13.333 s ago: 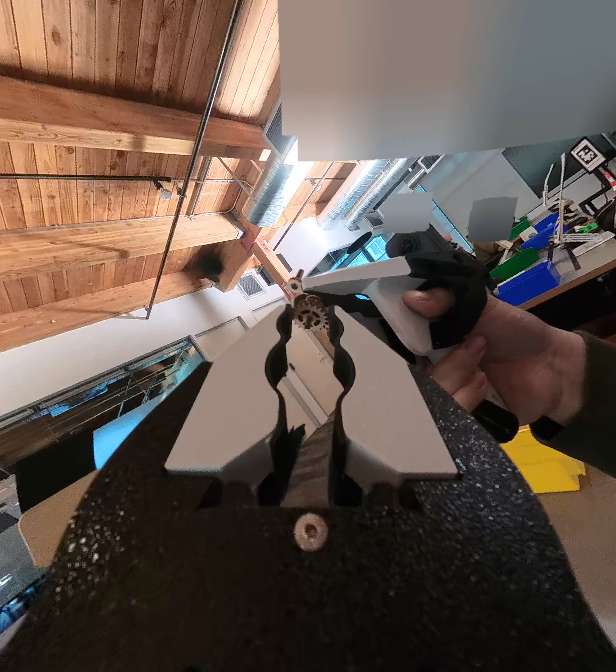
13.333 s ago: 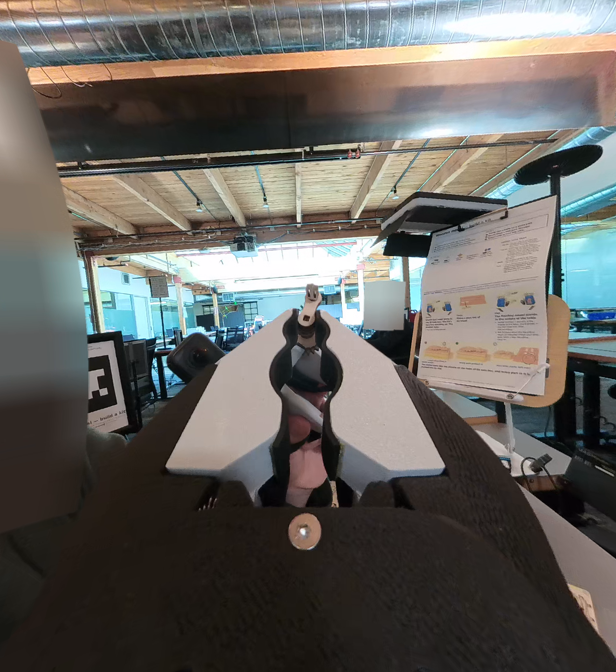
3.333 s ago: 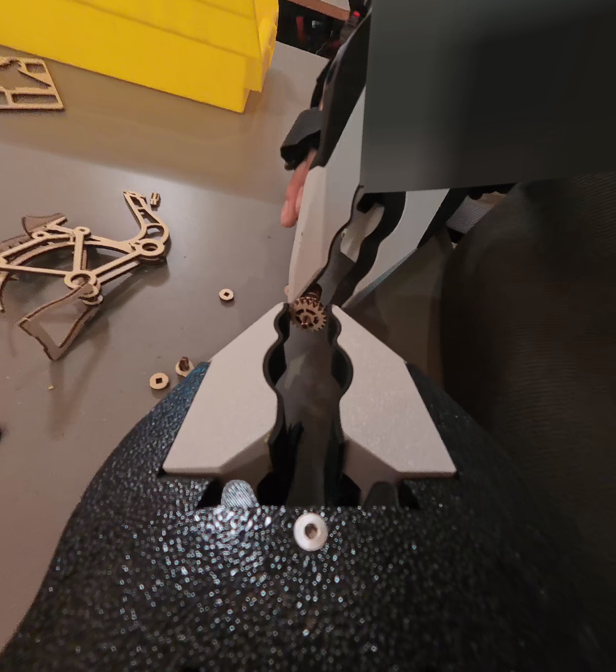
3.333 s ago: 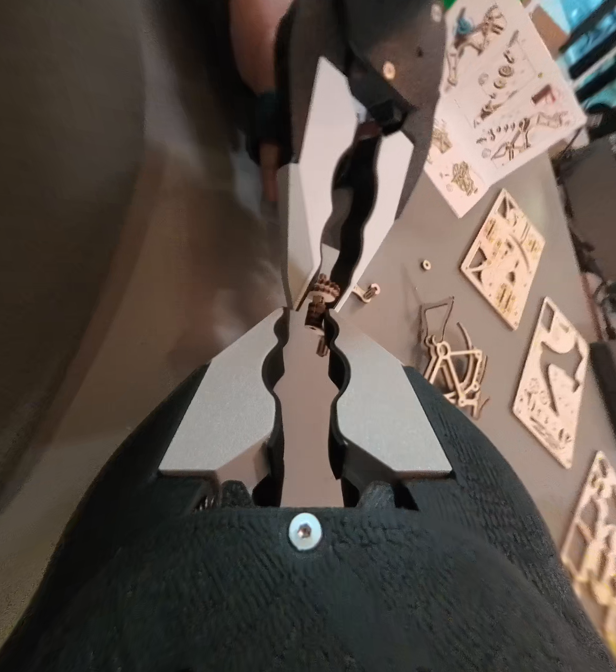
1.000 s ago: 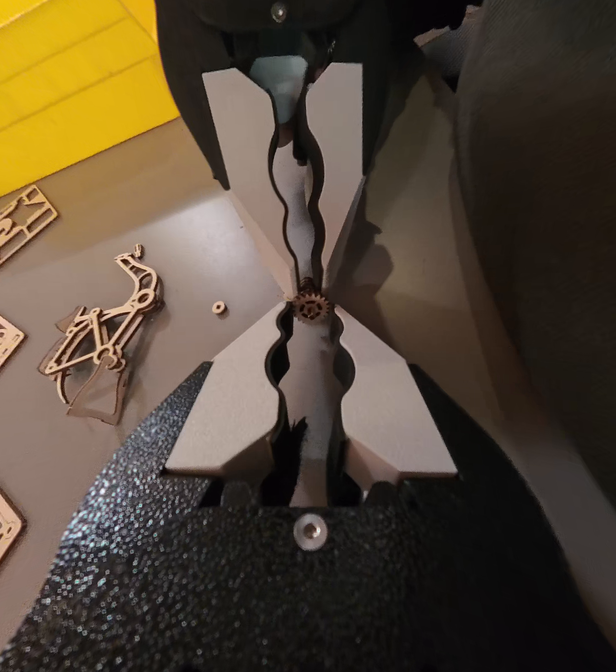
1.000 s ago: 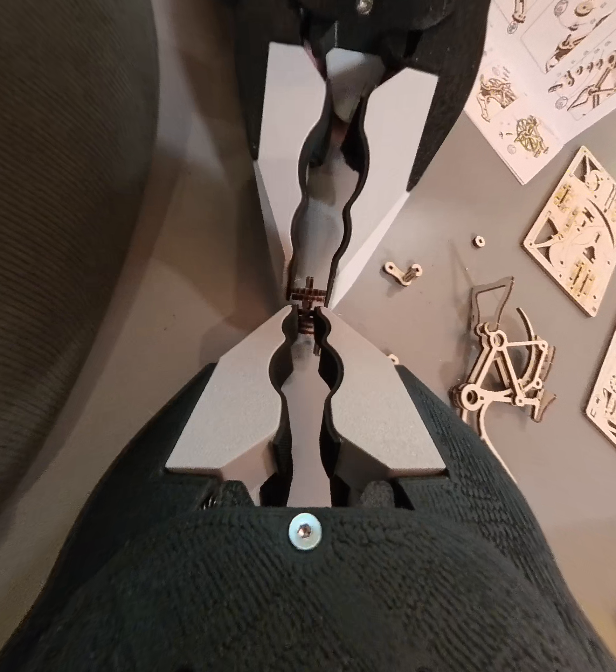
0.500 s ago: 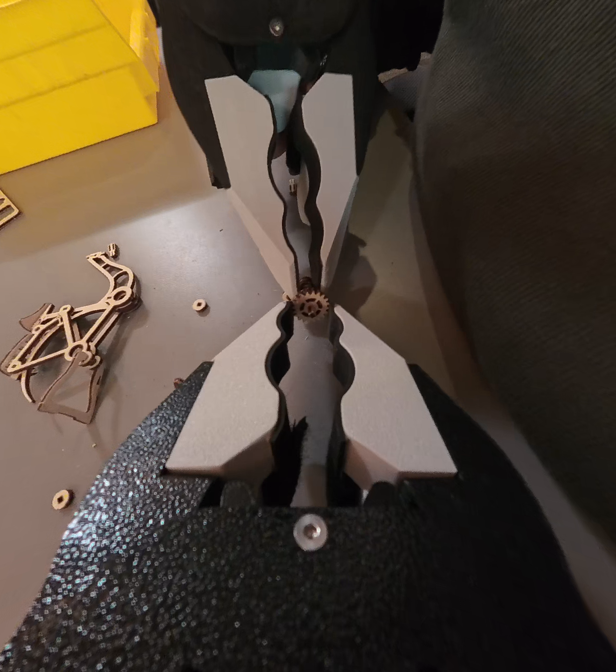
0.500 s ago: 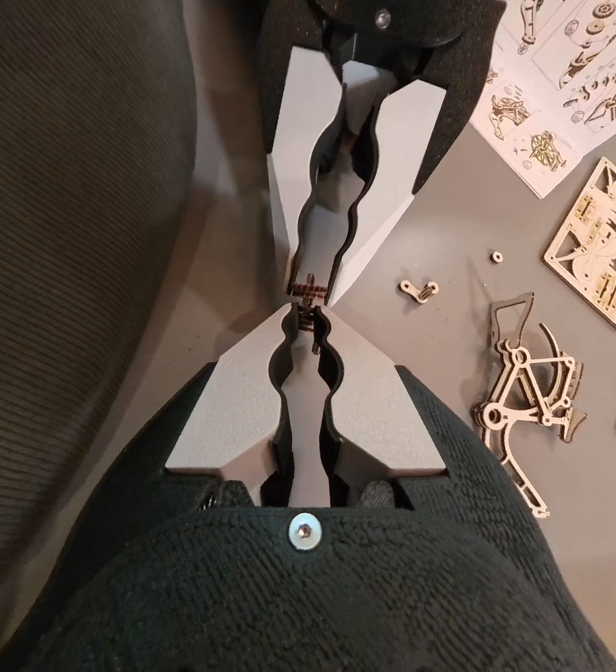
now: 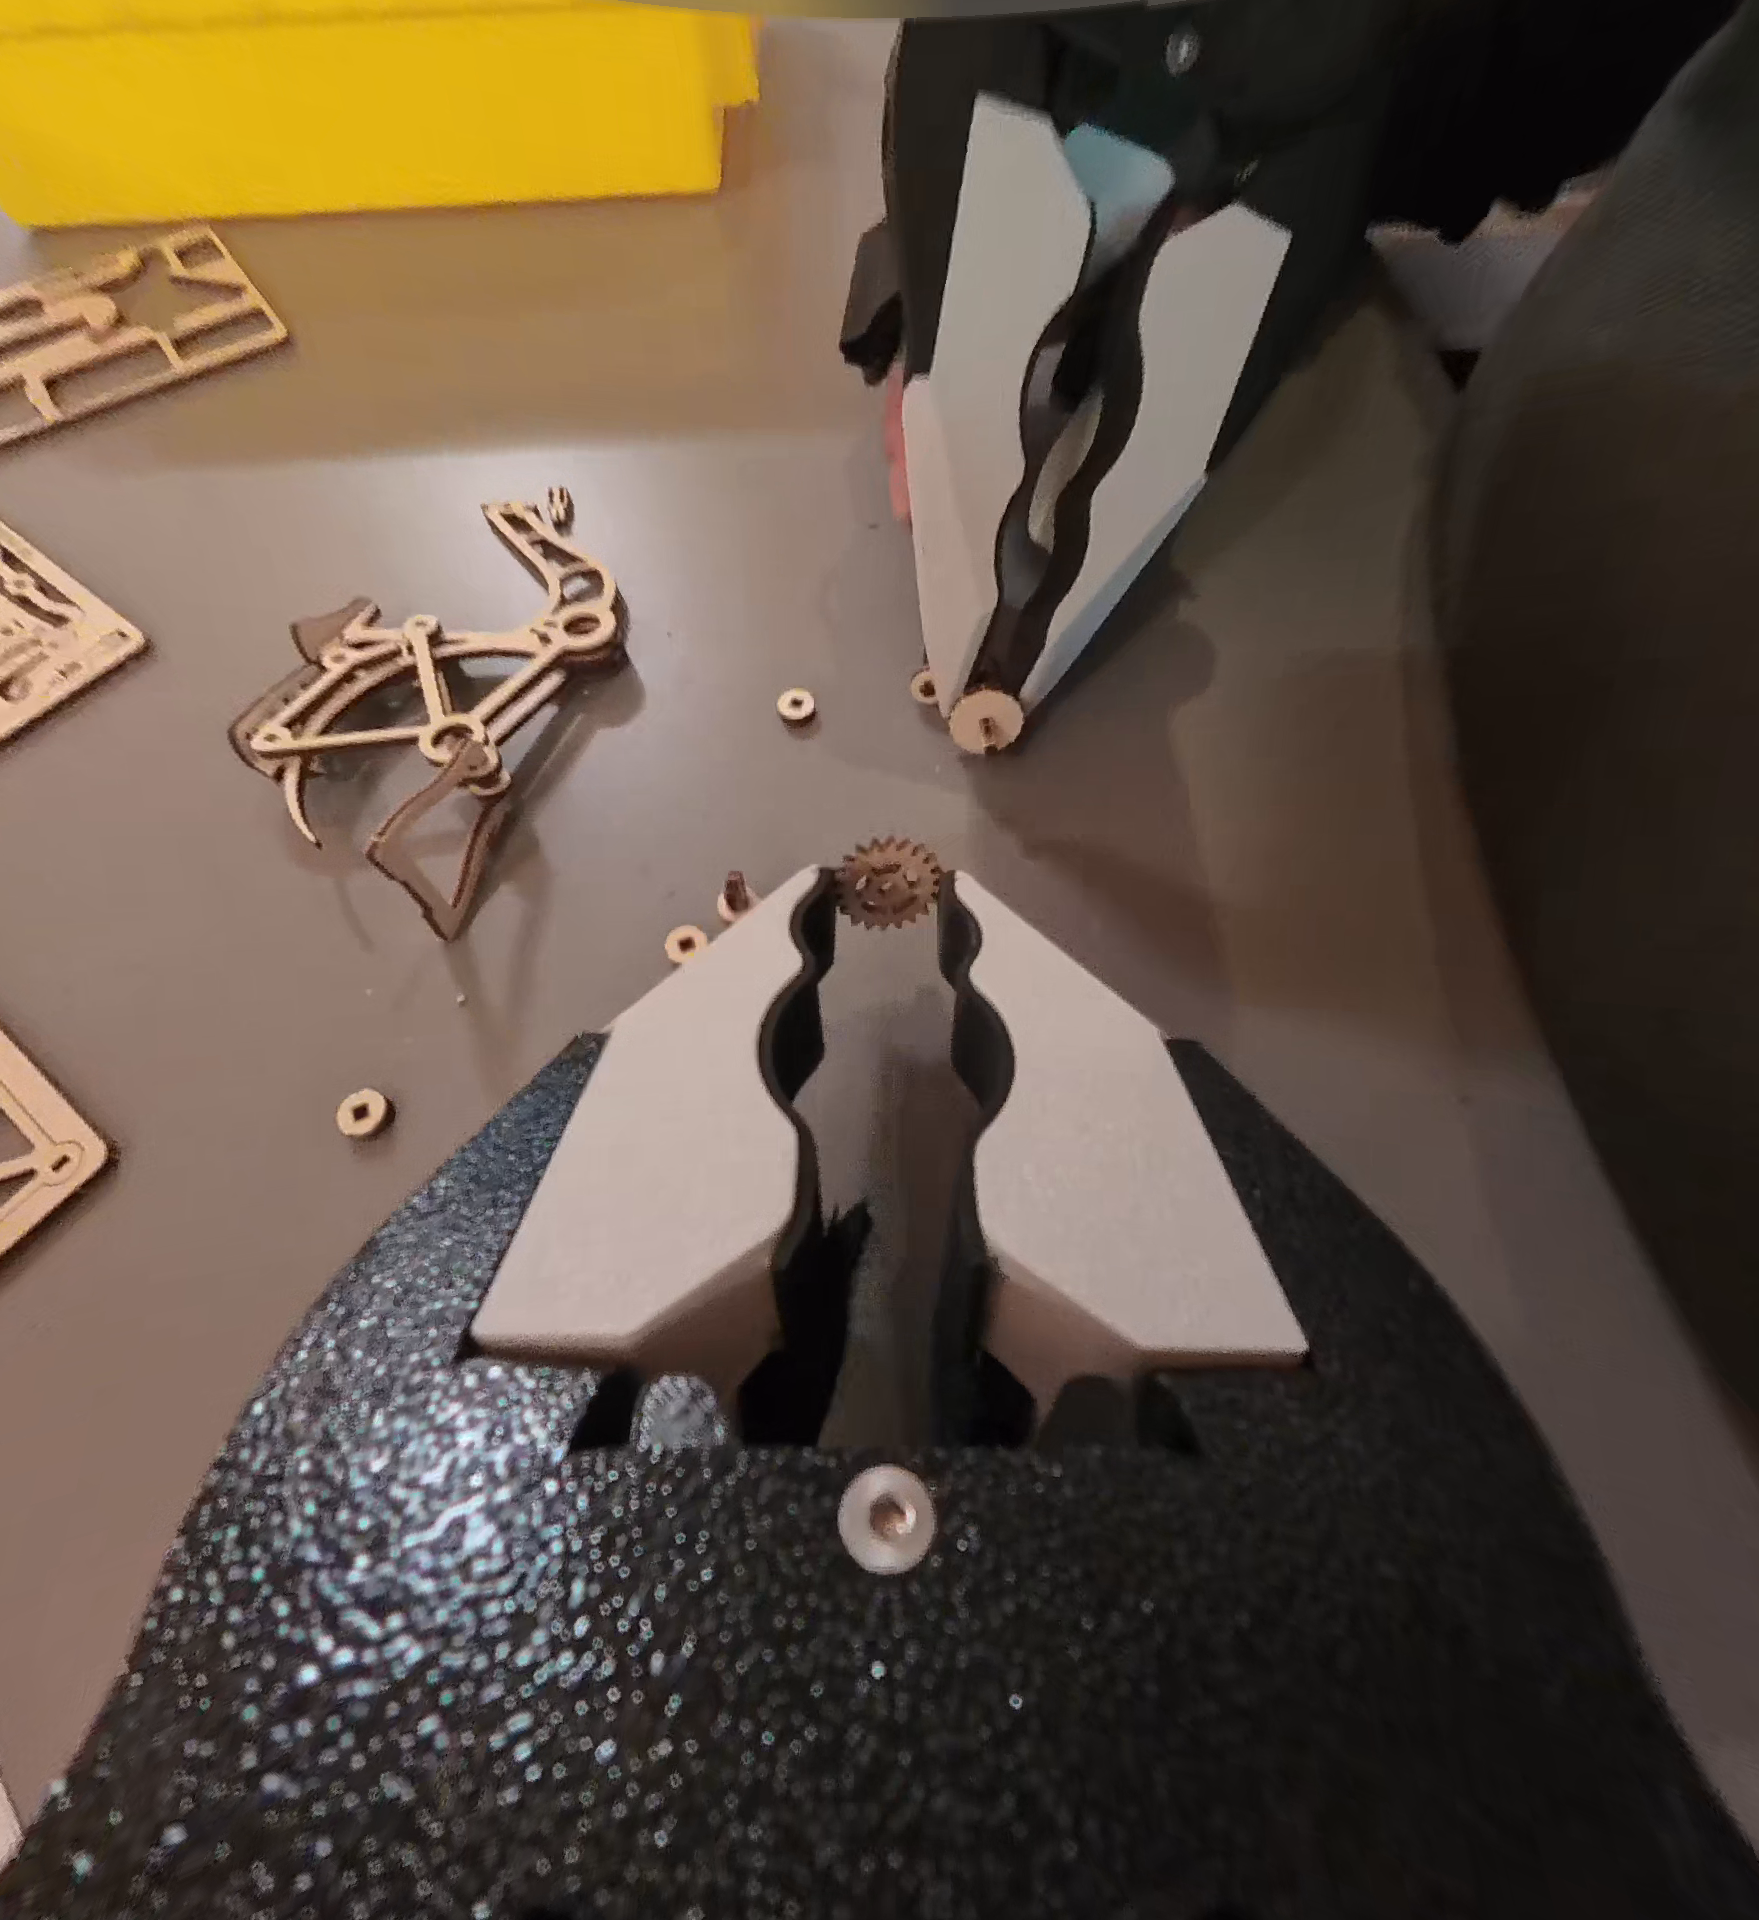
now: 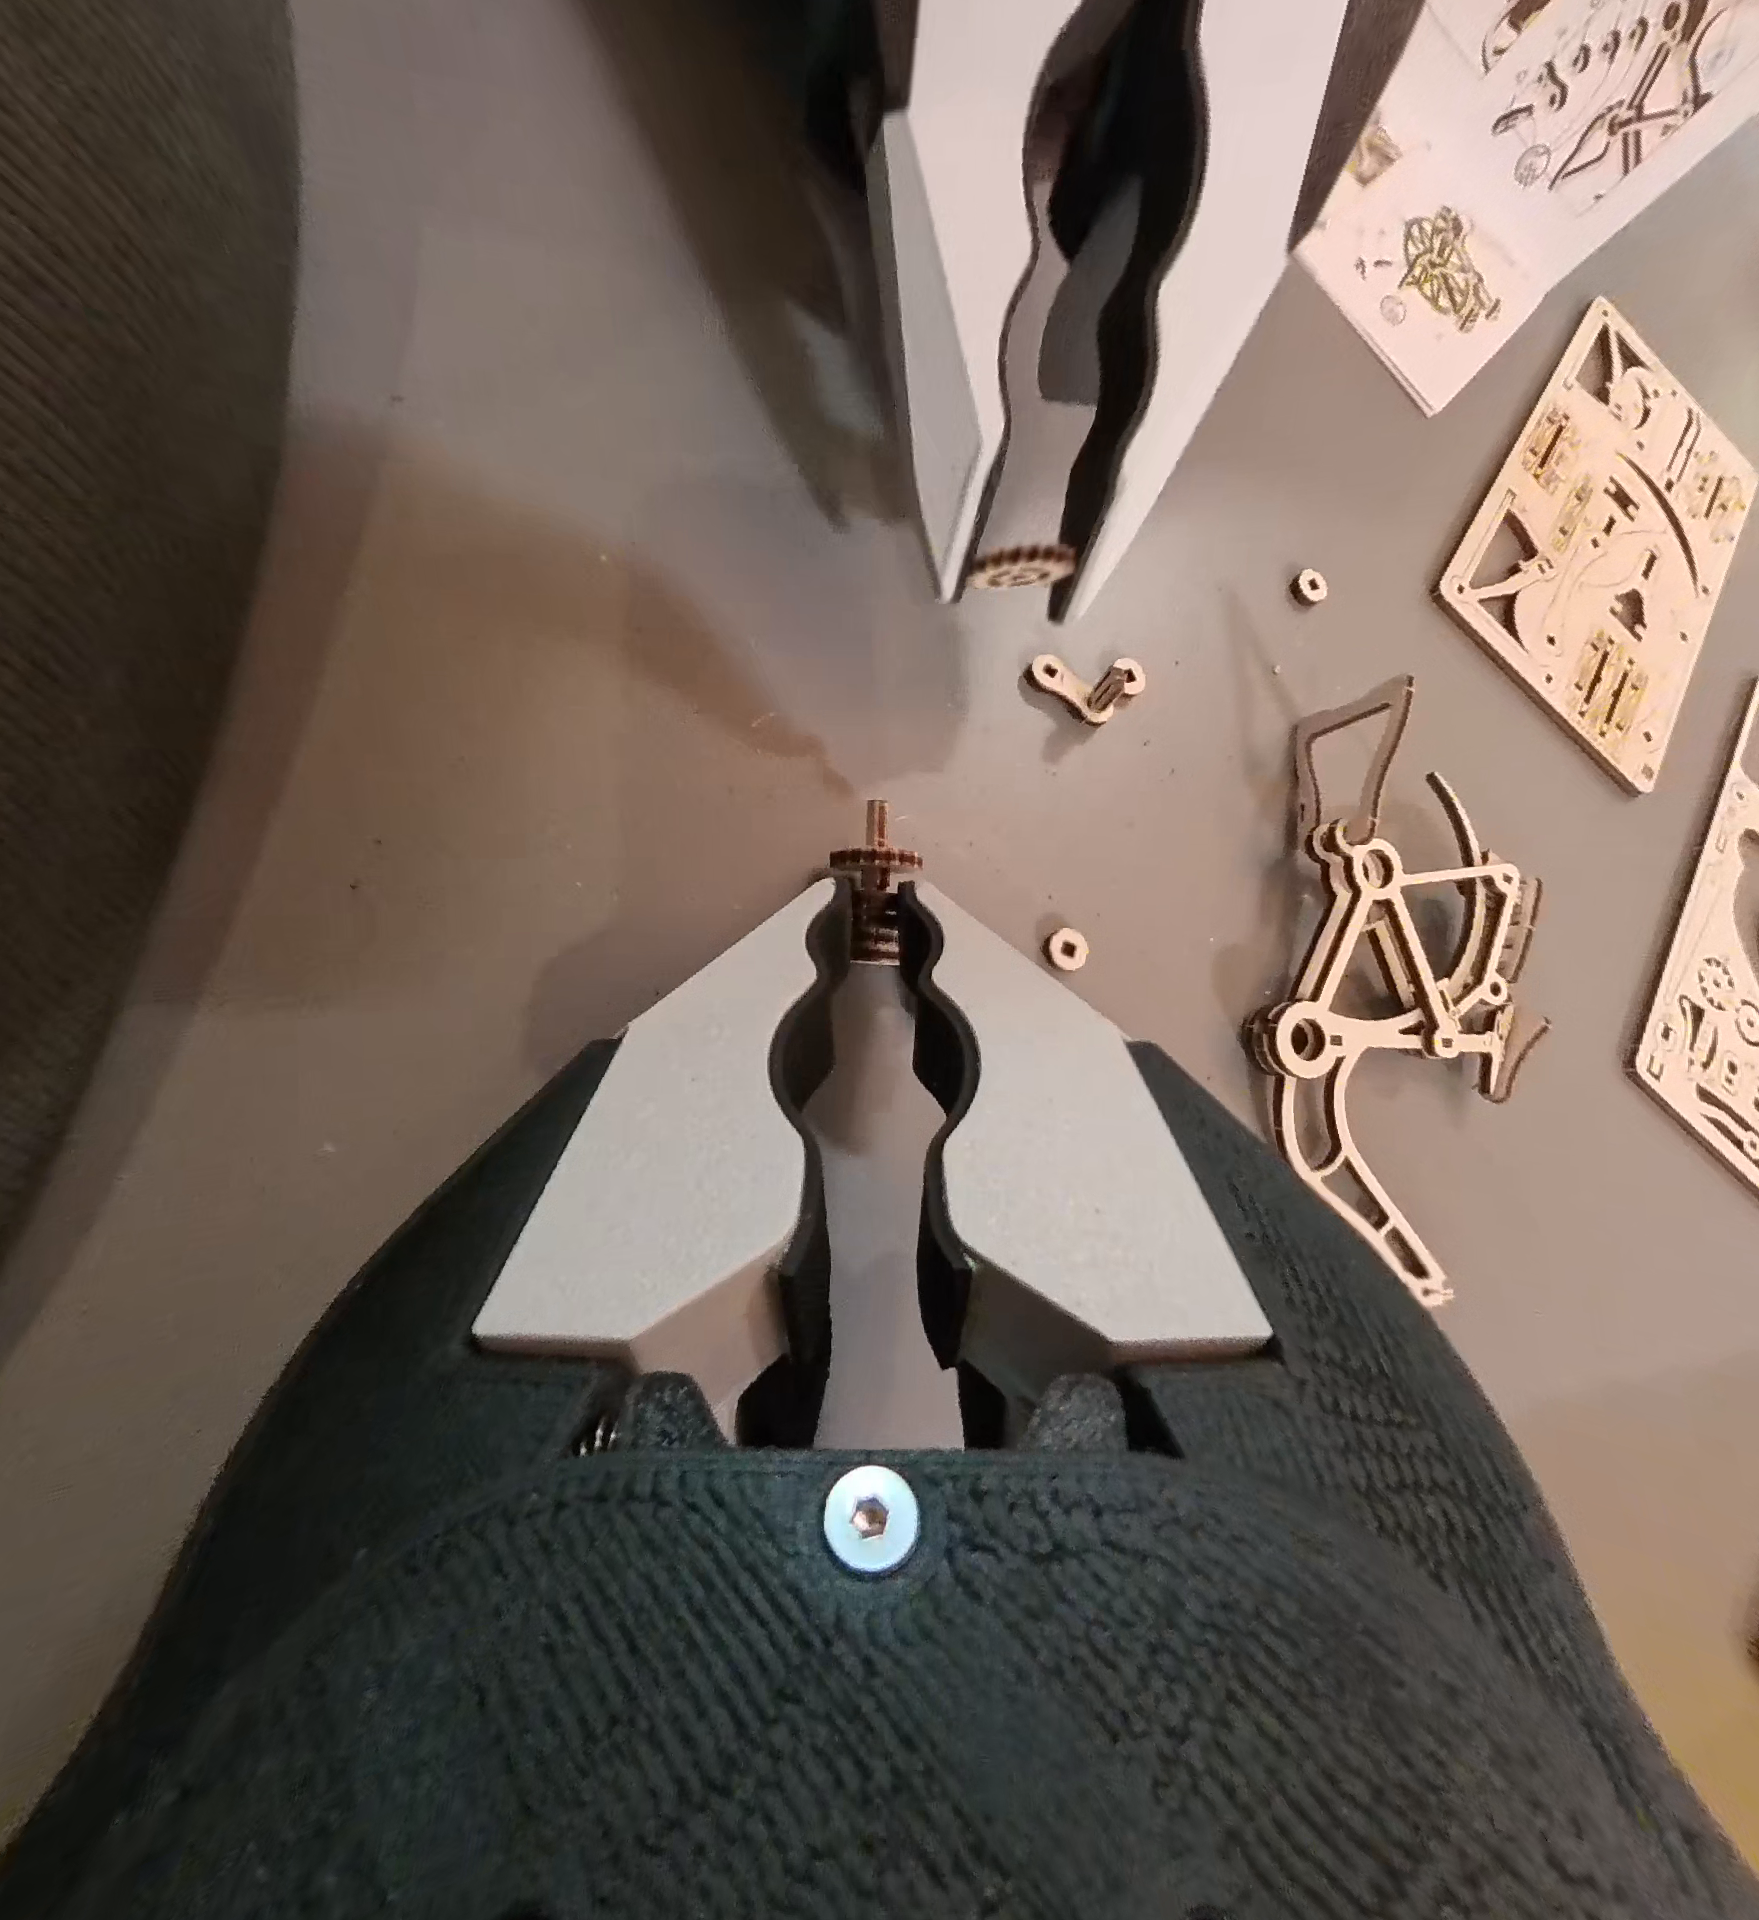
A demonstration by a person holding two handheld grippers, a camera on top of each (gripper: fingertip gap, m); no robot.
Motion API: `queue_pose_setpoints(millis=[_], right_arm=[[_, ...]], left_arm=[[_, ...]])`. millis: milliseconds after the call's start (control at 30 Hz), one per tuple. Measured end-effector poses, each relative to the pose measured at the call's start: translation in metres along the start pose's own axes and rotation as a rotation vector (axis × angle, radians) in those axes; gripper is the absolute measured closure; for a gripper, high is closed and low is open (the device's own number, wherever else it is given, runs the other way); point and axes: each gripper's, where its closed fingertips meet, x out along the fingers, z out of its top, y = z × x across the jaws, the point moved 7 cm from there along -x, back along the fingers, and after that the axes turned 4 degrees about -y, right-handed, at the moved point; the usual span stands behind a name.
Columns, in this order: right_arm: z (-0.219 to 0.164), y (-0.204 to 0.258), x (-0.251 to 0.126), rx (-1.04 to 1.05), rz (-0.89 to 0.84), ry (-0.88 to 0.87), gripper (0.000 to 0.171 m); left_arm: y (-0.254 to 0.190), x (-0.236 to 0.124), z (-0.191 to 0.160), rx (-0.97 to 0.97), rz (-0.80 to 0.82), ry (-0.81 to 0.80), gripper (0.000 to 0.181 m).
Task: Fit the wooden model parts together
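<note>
Left gripper point(image 9: 890, 883) pinching a small wooden gear point(image 9: 890, 883) flat between its fingertips, teeth poking out past the tips, held above the grey table point(image 9: 179, 987). Right gripper point(image 10: 873, 899) pressed together on a stack of small gears on a thin axle point(image 10: 875, 883), one disc and the pin end standing clear of the tips. Seen from the left wrist view, right gripper point(image 9: 989, 717) well apart from the gear, tips down close to the table, round disc end and pin facing the camera. Seen from the right wrist view, left gripper point(image 10: 1020, 571) up ahead with the gear point(image 10: 1020, 569) edge-on between its fingers. Near the tips on the table: a half-built wooden frame of struts and curved arms point(image 9: 439, 707), lying flat; several loose washers point(image 9: 366, 1112); a small two-hole link piece point(image 10: 1085, 686) just beside the left gripper's tips. Farther out: cut-out wooden sheets point(image 10: 1602, 540) to the side, a printed instruction sheet point(image 10: 1540, 156) beyond them, and a yellow box point(image 9: 335, 104) at the far edge. Dark clothing of the person point(image 9: 1664, 727) along one side.
</note>
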Motion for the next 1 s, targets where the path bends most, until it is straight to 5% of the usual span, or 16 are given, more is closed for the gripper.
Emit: queue_pose_setpoints(millis=[167, 367, 800, 1000], right_arm=[[-0.001, -0.003, 0.0, -0.013, -0.027, -0.007, 0.164], [0.0, -0.003, 0.0, -0.041, -0.056, -0.018, 0.164], [0.005, -0.001, -0.001, -0.123, -0.118, -0.033, 0.164], [0.005, -0.002, -0.001, -0.144, -0.132, -0.035, 0.164]], left_arm=[[-0.004, 0.012, -0.004, 0.027, 0.022, 0.118, 0.162], [-0.006, 0.014, 0.001, 0.062, 0.049, 0.137, 0.134], [-0.026, 0.037, 0.019, 0.23, 0.045, 0.129, 0.144], [-0.016, 0.03, 0.018, 0.117, 0.026, 0.165, 0.128]])
